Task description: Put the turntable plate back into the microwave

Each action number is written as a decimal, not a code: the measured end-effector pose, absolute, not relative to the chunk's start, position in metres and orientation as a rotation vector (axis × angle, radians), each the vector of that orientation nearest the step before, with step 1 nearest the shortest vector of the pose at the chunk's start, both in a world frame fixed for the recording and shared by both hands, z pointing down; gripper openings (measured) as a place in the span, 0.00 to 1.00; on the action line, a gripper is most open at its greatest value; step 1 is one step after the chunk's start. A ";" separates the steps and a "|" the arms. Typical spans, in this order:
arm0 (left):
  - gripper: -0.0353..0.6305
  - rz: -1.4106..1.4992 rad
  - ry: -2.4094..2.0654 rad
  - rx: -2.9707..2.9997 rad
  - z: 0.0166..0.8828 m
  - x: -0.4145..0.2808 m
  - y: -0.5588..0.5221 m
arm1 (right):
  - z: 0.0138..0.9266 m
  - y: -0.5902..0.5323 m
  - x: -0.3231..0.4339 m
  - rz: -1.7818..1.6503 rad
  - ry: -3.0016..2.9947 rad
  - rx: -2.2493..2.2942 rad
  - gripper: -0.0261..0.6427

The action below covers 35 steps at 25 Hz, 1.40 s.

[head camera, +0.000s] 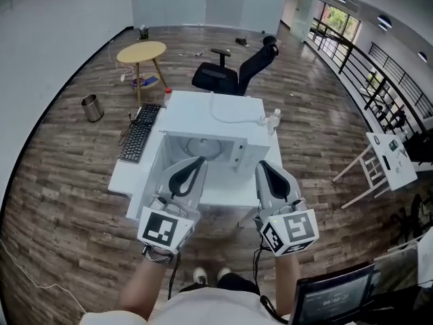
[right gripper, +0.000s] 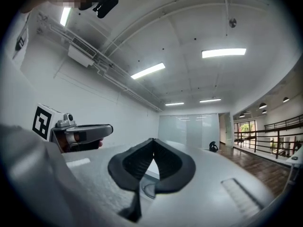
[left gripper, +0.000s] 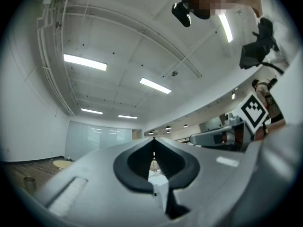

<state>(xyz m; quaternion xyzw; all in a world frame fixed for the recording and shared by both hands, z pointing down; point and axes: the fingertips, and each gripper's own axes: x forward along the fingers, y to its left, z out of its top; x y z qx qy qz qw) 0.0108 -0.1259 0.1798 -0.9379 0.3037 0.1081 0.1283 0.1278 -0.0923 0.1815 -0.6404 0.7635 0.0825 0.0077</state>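
Both tools, left [head camera: 191, 169] and right [head camera: 265, 171], are clamped shut and empty, facing the open microwave [head camera: 196, 110] on the bench [head camera: 226, 189]; something round [head camera: 203, 147] lies inside.

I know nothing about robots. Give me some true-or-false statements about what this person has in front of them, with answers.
The left gripper and the right gripper are both shut and empty. True.
A keyboard lies on the white table, left of the microwave. True.
The office chair is red. False: it is black.
The round wooden table stands right of the microwave. False: it stands at the far left.
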 end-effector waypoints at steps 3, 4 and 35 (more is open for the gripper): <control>0.06 0.348 0.892 -2.782 0.179 0.010 -0.116 | 0.191 -0.086 0.127 0.231 2.388 -2.026 0.04; 0.06 0.337 0.893 -2.783 0.182 0.008 -0.114 | 0.193 -0.083 0.127 0.219 2.386 -2.031 0.04; 0.06 0.255 0.957 -2.681 0.194 -0.013 0.120 | 0.197 0.143 0.099 0.127 2.424 -1.884 0.04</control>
